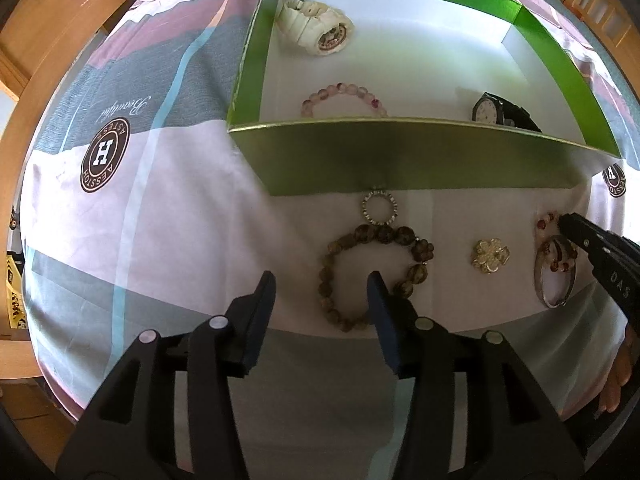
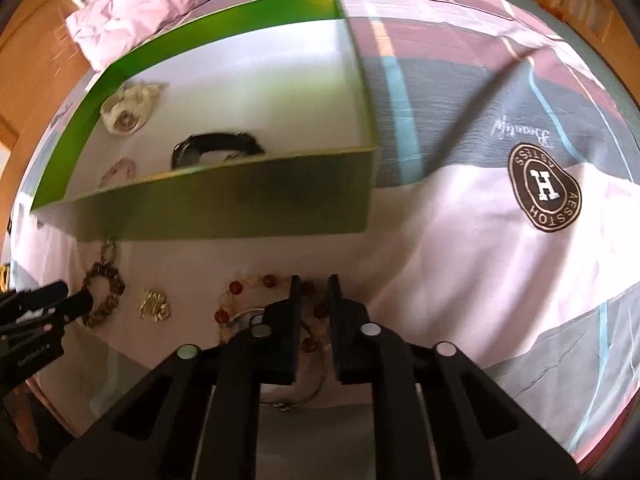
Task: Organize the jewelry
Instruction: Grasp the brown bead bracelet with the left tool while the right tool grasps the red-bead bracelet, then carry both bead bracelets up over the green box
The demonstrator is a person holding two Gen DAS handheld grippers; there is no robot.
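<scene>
My left gripper (image 1: 322,284) is open and points down over the brown bead bracelet (image 1: 384,236), with the bracelet's left side between its fingers and untouched. In the right wrist view my right gripper (image 2: 314,280) is shut on the red and pale bead bracelet (image 2: 236,288), which lies across a silver bangle (image 2: 288,404). The green box (image 1: 400,160) just beyond holds a cream watch (image 1: 316,26), a pink bead bracelet (image 1: 344,94) and a black watch (image 1: 500,114).
A rhinestone ring pendant (image 1: 380,208) lies against the box's front wall. A gold flower brooch (image 1: 490,256) sits between the two bracelets. Everything rests on a pink and grey bedsheet (image 1: 160,200) with round brown logos. A crumpled pink quilt (image 2: 160,4) lies behind the box.
</scene>
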